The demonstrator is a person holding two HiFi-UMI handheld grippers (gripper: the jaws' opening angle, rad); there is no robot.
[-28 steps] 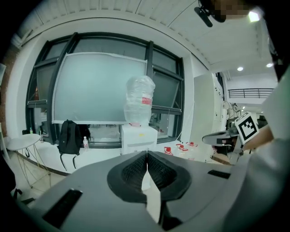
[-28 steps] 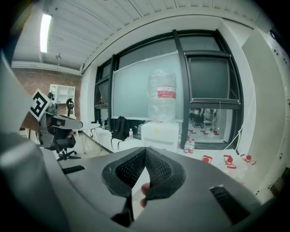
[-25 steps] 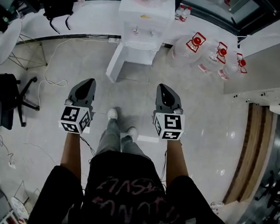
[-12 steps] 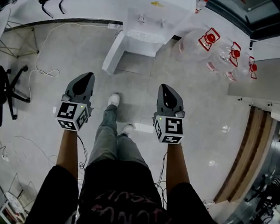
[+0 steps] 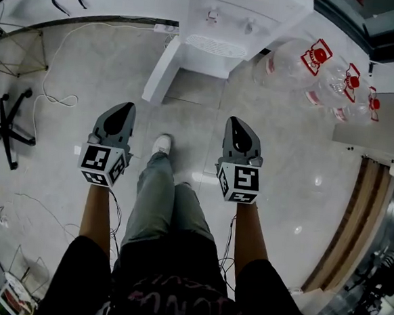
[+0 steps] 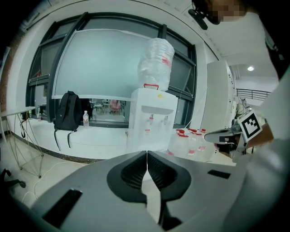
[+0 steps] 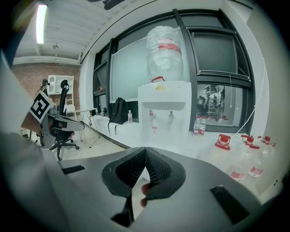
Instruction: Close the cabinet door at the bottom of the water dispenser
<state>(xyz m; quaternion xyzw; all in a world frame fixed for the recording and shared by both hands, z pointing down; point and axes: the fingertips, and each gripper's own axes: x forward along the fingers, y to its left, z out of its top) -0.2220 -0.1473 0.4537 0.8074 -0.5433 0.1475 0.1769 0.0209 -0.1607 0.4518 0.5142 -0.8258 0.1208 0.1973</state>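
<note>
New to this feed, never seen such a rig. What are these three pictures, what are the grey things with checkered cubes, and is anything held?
No robot here: a person holds a hand-operated gripper in each hand. The top-down picture comes from a camera on the person's head; the left gripper and right gripper are the grey wedges, and the marker cubes are part of them. The other two pictures come from cameras riding on each gripper, looking along its jaws. Both pairs of jaws are closed together with nothing between them. Ahead stands the white water dispenser, its bottom cabinet door swung open toward the person's left. Spare water jugs lie to its right.
</note>
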